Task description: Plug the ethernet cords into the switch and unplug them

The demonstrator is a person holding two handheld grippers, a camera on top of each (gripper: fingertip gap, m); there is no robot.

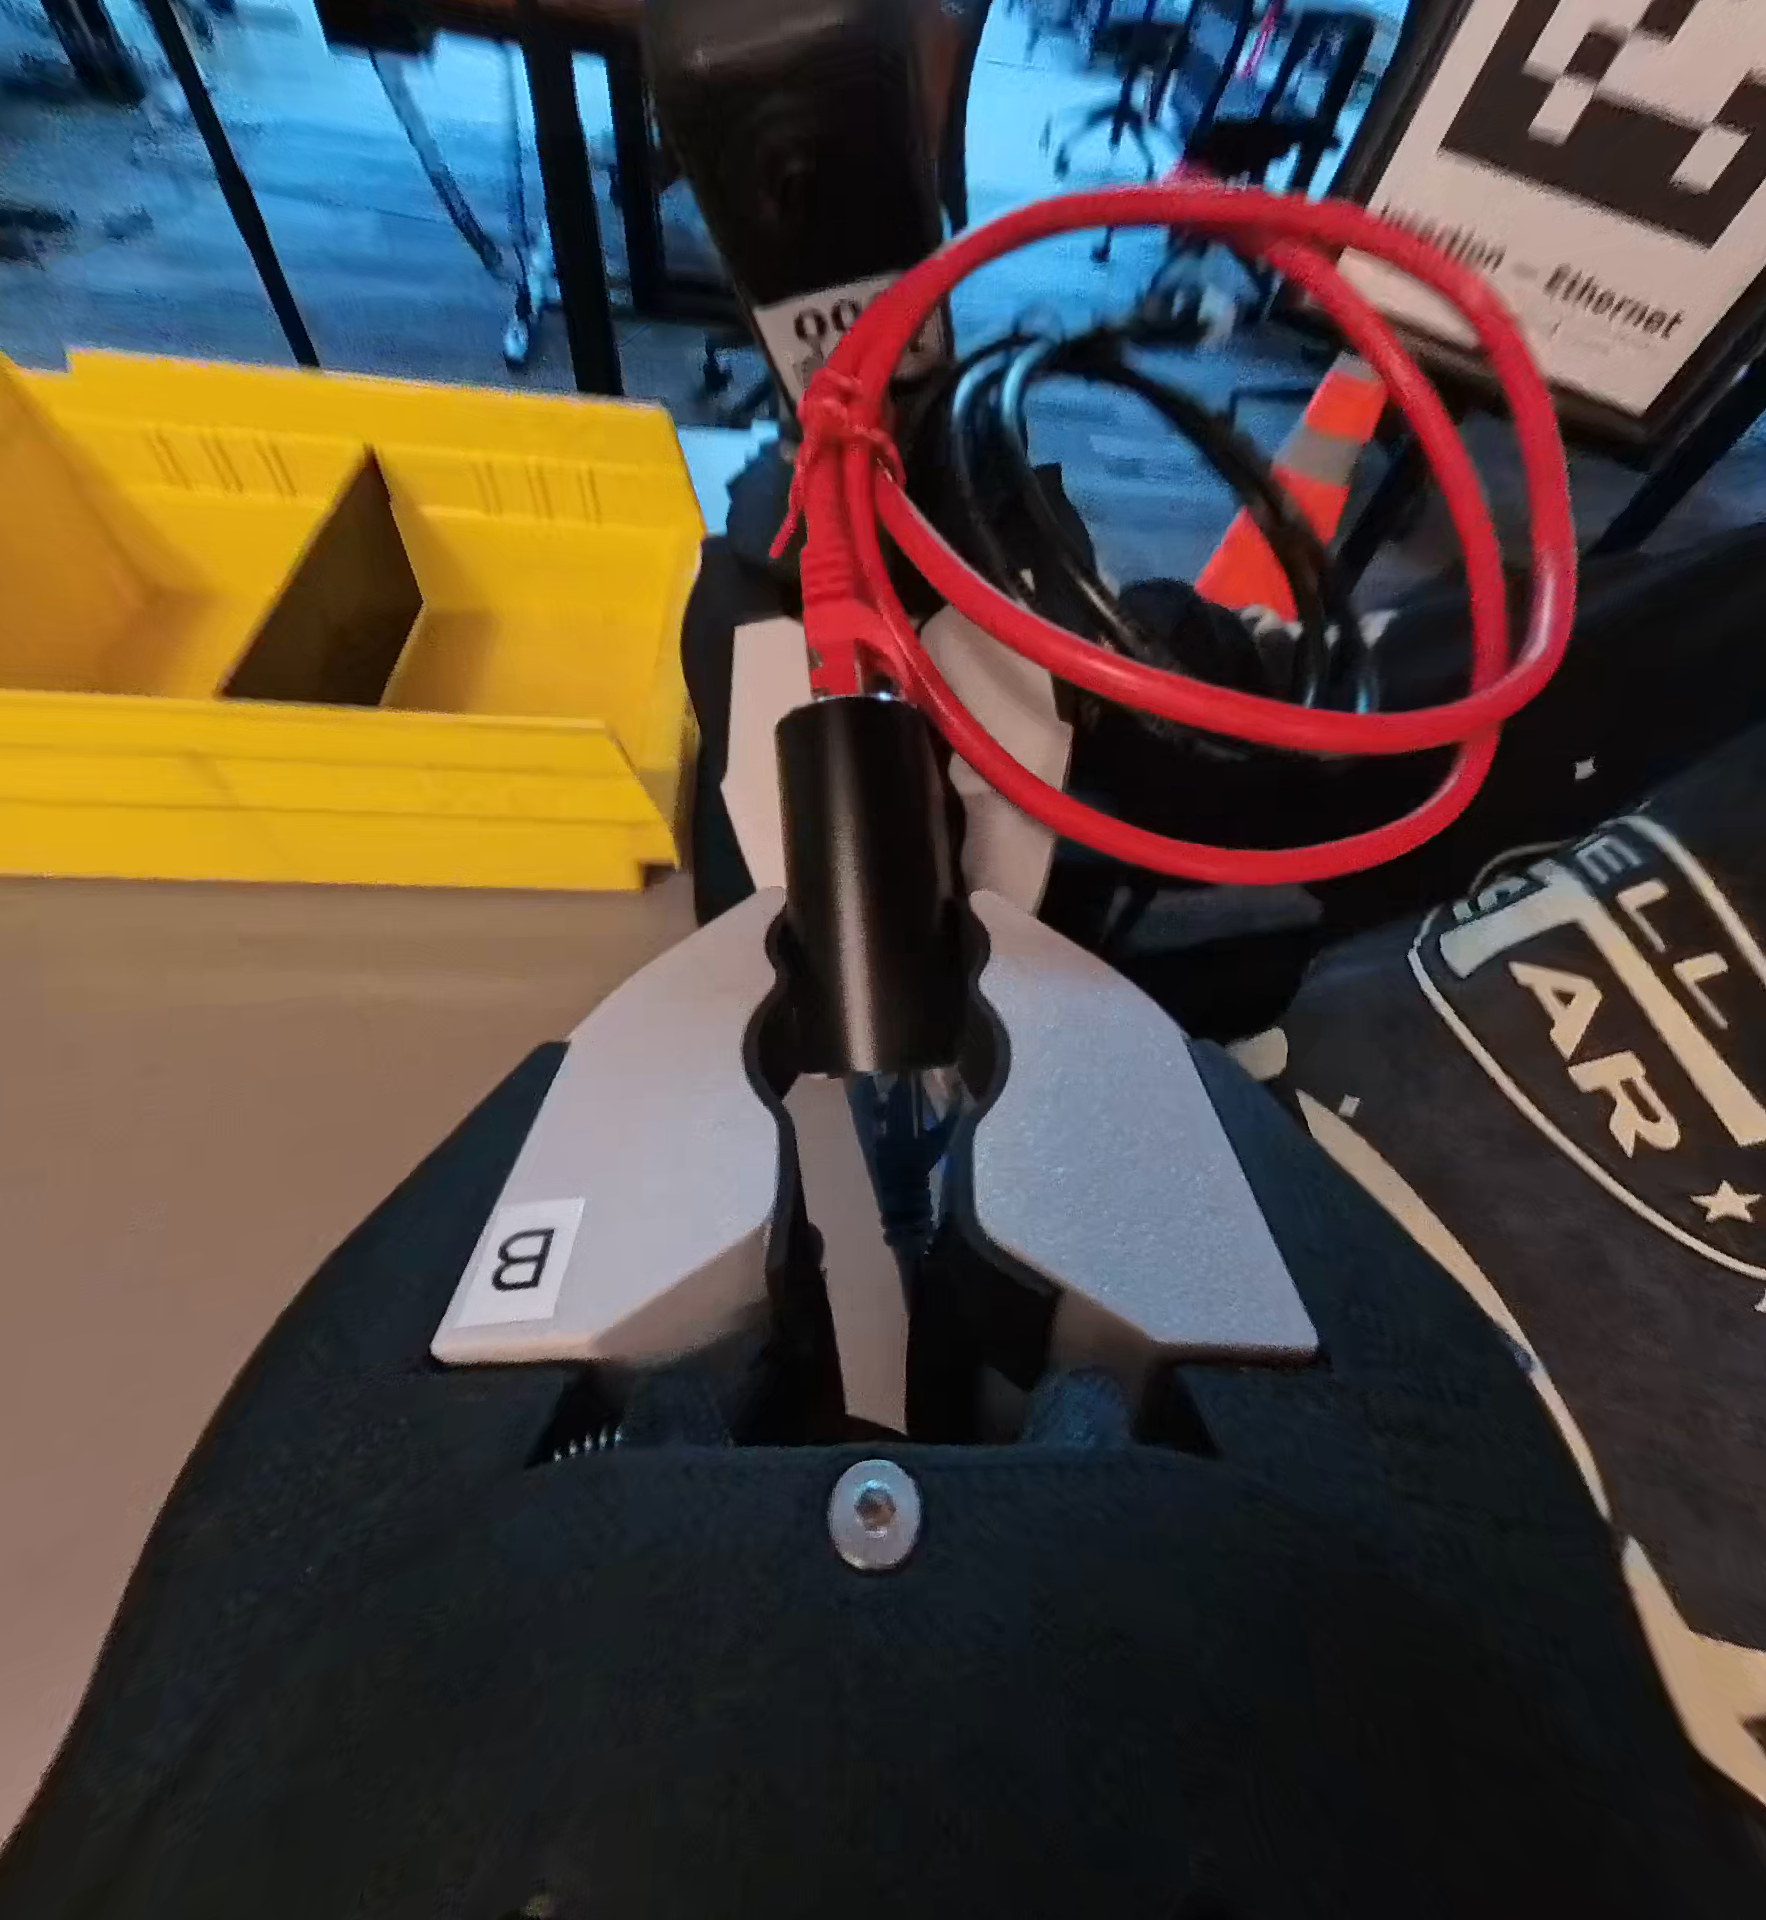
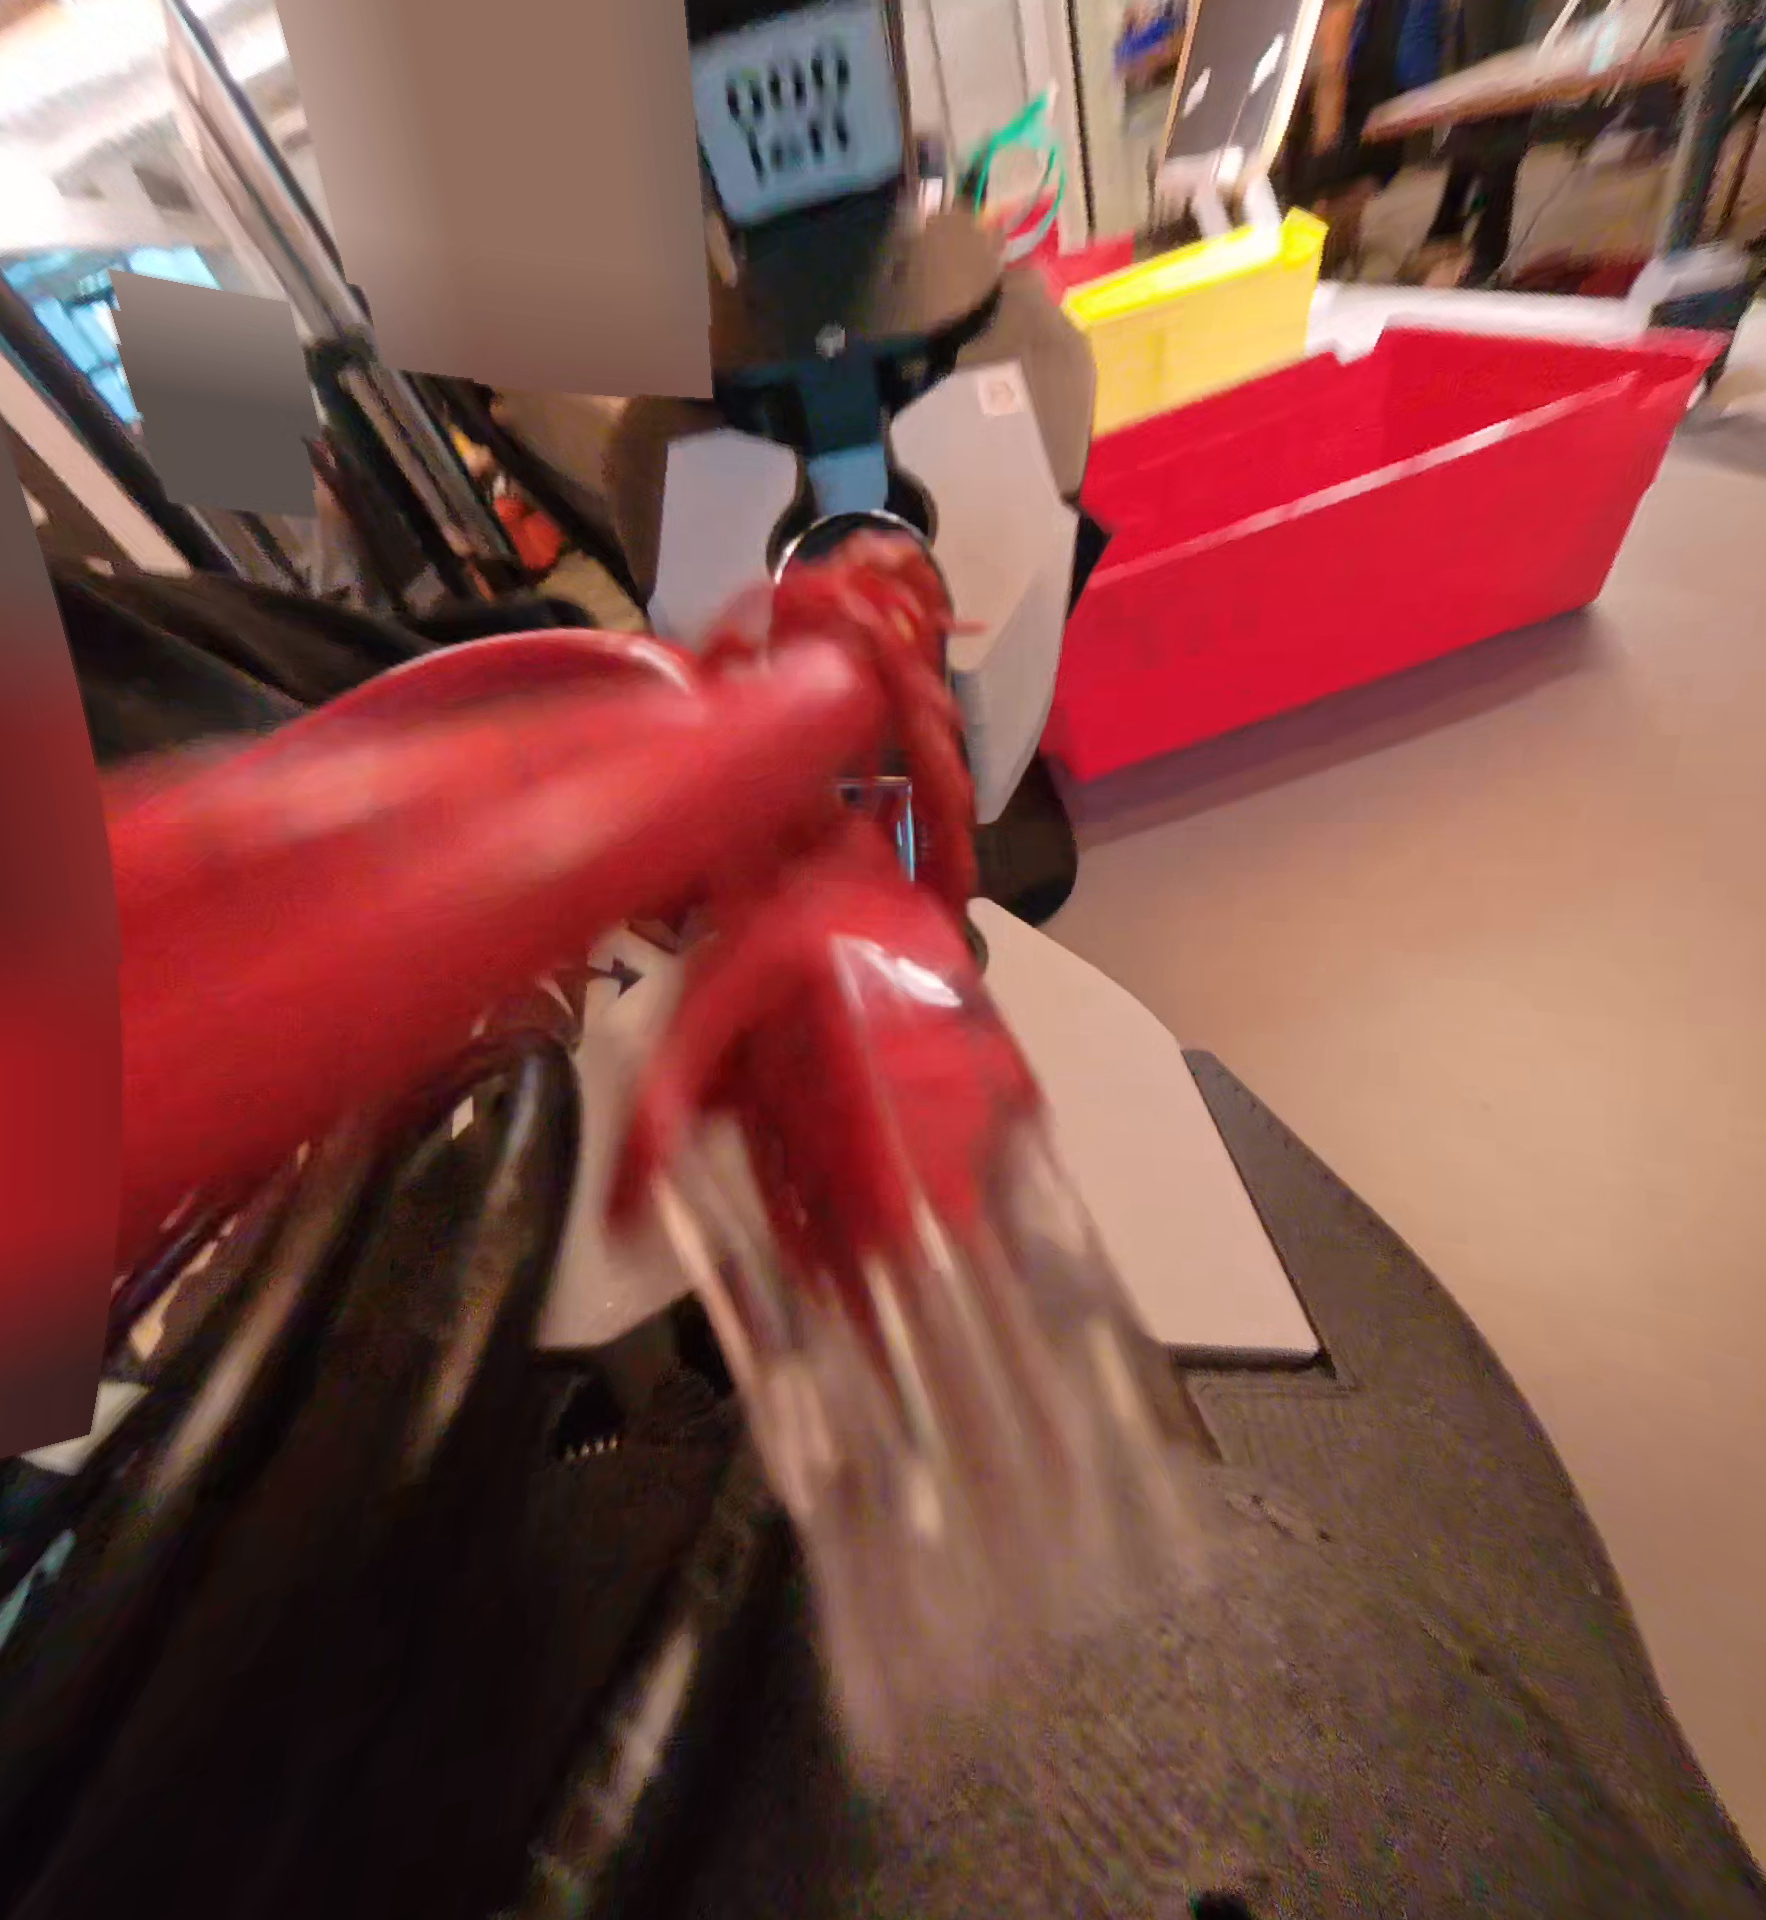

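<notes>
My left gripper point(image 1: 874, 904) is shut on a black cylindrical coupler point(image 1: 863, 831), held upright above the table. A blue cord point(image 1: 905, 1174) runs from the coupler's near end back between the fingers. A looped red ethernet cord point(image 1: 1378, 665), bound with a tie, has one plug point(image 1: 843, 644) at the coupler's far mouth. My right gripper point(image 2: 806, 935) faces the left one and is closed around the red cord point(image 2: 505, 831). A second clear-tipped plug point(image 2: 910, 1122) points back at its camera, heavily blurred. The left gripper also shows in the right wrist view point(image 2: 848, 540).
A yellow divided bin point(image 1: 287, 644) stands at the far left of the tan table point(image 1: 183, 1143). A red bin point(image 2: 1378, 540) and a yellow bin point(image 2: 1201, 312) stand to the right. Black cloth with an emblem point(image 1: 1637, 1039), black cables point(image 1: 1066, 499), an orange cone point(image 1: 1305, 488) and a marker sign point(image 1: 1585, 156) are nearby. The tips of both grippers are at nearly the same place.
</notes>
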